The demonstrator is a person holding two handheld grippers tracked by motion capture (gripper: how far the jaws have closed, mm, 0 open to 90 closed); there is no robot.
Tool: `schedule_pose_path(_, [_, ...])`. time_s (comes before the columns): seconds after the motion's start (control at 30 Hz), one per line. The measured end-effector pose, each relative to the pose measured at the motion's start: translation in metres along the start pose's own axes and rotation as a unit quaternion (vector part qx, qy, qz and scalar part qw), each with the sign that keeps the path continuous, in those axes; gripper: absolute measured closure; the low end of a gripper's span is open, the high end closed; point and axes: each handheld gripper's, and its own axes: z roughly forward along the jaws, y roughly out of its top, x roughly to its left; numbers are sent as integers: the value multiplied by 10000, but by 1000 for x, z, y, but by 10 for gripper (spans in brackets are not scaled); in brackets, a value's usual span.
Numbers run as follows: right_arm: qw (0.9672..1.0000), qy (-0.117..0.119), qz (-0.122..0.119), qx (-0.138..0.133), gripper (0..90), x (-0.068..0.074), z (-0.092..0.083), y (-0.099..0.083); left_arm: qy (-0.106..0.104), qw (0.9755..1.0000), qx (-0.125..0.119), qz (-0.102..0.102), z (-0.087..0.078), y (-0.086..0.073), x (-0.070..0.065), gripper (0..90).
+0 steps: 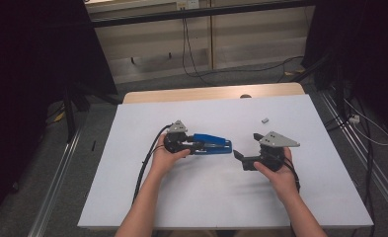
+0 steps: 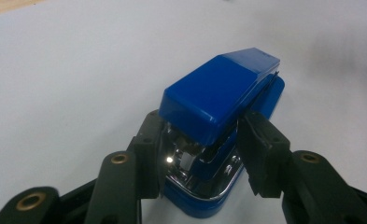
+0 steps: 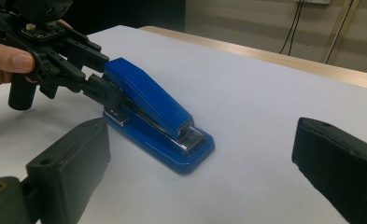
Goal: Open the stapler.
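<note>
Black matte fingers (image 2: 148,154) of the left gripper (image 2: 202,154) clamp the hinge end of a glossy blue stapler (image 2: 218,93), a wedge-shaped plastic body with chrome inside. It lies flat on the smooth white surface (image 1: 221,197), long axis level, nose pointing away toward the right gripper (image 1: 246,153), whose blocky fingers (image 3: 74,158) stand spread wide, grasping nothing.

Left tongs (image 1: 201,144): black plastic body, grey three-cornered plate on top, black cable trailing from the back. Its jaw links are matte black with brass-coloured bushings at the pivots and flat rectangular pads (image 2: 260,149). Right tongs (image 1: 248,148): same black build, larger grey triangular plate, blocky black pads (image 3: 337,161). Both forearms bare, no sleeves or gloves visible.
</note>
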Motion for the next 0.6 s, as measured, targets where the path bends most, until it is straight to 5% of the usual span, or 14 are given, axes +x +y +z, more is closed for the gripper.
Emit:
schedule_pose_path(0.23, [10000, 24, -21, 21, 37, 2, 2, 0, -49, 9999, -154, -57, -5, 5, -1, 535])
schedule_pose_path(0.37, [9997, 133, 207, -62, 38, 4, 3, 2, -112, 9995, -293, -97, -8, 9, -2, 536])
schedule_pose_path(0.43, [9998, 143, 129, -66, 43, 7, 4, 4, -273, 9981, -503, -208, -9, 12, -4, 556])
schedule_pose_path(0.6, [9998, 174, 133, -6, 46, 11, 8, 2, -278, 9977, -572, -221, -11, 21, -8, 558])
